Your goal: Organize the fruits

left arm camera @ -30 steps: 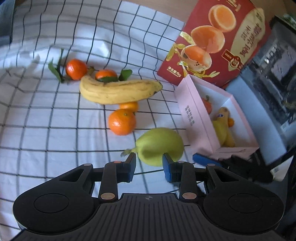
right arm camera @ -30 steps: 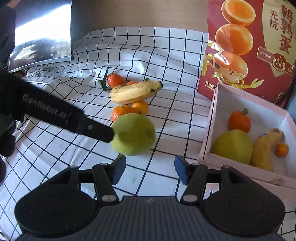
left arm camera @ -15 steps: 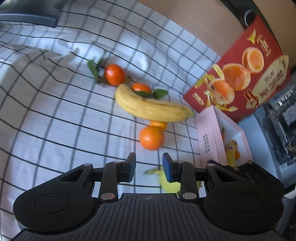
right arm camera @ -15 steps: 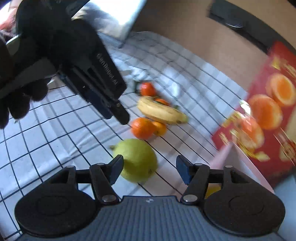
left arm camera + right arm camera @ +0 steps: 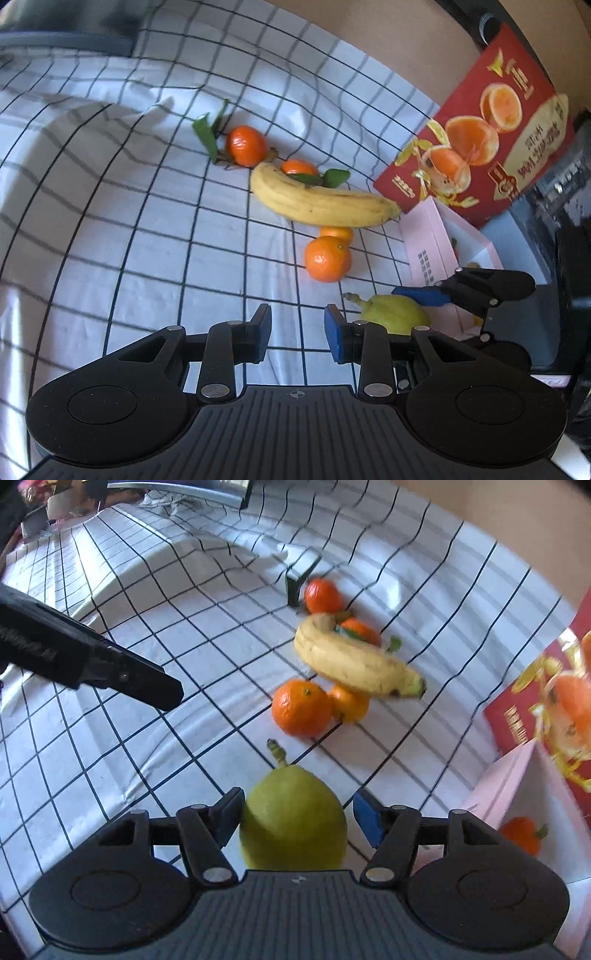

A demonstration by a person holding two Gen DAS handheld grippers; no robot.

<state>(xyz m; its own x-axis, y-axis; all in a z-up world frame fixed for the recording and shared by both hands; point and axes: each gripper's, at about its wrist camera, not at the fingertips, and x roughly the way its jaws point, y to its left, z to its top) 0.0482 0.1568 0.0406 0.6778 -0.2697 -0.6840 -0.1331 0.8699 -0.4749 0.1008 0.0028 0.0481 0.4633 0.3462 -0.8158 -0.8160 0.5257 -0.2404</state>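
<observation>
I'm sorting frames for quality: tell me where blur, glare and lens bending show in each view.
Left wrist view: mostly sharp; the banana and tangerines are crisp, the cloth grid bows from the fisheye, and sunlight washes out the cloth at lower left. Right wrist view: motion blur smears the banana and the red box; the pear between the gripper's fingers is fairly clear.

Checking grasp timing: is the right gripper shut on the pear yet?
Not yet. The right gripper straddles the pear, but a gap shows beside the right-hand finger; its jaws have just been opening.
</observation>
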